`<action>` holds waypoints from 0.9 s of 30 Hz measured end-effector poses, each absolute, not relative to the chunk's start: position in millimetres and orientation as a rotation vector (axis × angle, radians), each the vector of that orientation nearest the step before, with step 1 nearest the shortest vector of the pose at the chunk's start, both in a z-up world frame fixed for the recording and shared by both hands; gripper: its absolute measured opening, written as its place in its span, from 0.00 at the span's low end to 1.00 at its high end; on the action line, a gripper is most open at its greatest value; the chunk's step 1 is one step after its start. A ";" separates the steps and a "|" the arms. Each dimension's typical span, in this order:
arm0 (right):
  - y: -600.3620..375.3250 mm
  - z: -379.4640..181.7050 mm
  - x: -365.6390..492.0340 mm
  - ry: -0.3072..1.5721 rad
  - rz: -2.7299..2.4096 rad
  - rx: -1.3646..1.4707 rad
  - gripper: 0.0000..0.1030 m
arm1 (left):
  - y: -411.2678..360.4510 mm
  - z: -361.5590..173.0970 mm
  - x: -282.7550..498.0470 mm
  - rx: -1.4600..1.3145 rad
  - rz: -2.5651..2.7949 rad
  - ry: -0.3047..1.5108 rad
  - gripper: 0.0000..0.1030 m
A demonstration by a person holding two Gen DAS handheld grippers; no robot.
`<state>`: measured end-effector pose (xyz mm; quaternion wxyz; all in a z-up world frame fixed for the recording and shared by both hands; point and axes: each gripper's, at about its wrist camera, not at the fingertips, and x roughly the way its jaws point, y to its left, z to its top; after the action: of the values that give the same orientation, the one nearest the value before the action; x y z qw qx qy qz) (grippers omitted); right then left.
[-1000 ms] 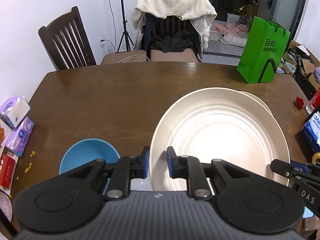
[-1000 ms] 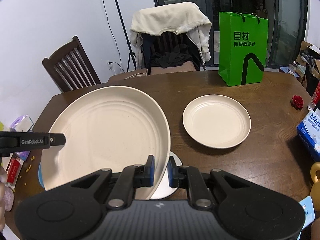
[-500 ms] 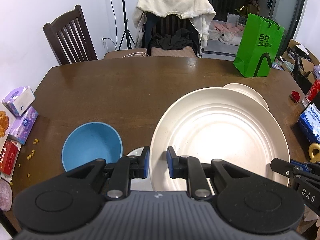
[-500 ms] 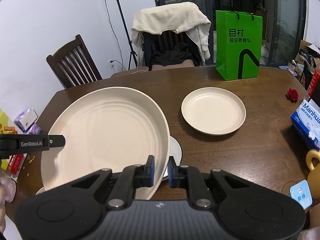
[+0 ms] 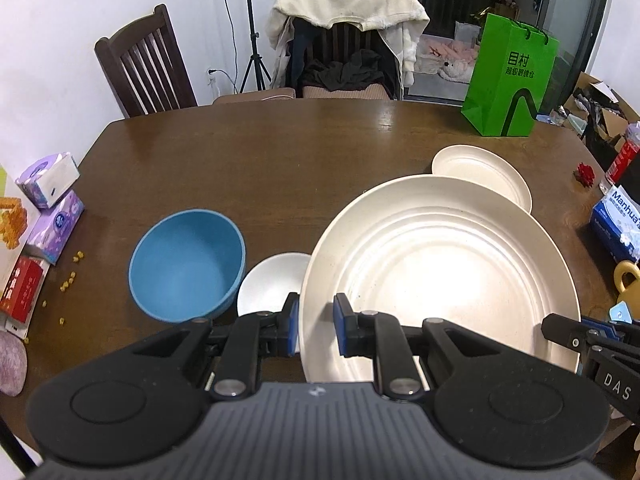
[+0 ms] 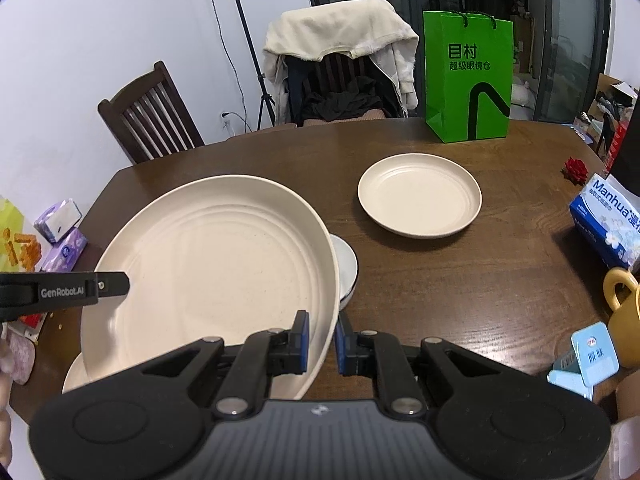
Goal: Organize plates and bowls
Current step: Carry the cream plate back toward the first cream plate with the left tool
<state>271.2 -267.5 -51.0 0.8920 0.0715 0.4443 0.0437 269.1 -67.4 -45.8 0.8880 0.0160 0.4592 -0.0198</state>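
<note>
Both grippers hold one large cream plate above the table. My left gripper is shut on its left rim. My right gripper is shut on its right rim; the large plate also shows in the right wrist view. Below it sit a blue bowl and a small white bowl, partly hidden by the plate. A small cream plate lies on the table further right; it also shows in the left wrist view.
A green paper bag stands at the table's far side. Tissue packs and snack packets lie at the left edge. A blue tissue box, a yellow mug and a red flower are at the right. Chairs stand behind the table.
Both grippers have lifted the large plate higher and pulled back. More of the table, the blue bowl and the white bowl beneath have come into view.
</note>
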 end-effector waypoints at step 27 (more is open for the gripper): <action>-259.0 -48.8 219.5 0.916 0.156 0.110 0.12 | -47.0 -45.9 200.3 -0.022 0.020 0.949 0.18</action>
<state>219.5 -259.0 -48.8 0.8925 0.0531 0.4416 0.0754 200.3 -47.0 -45.9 0.8894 -0.0107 0.4570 0.0095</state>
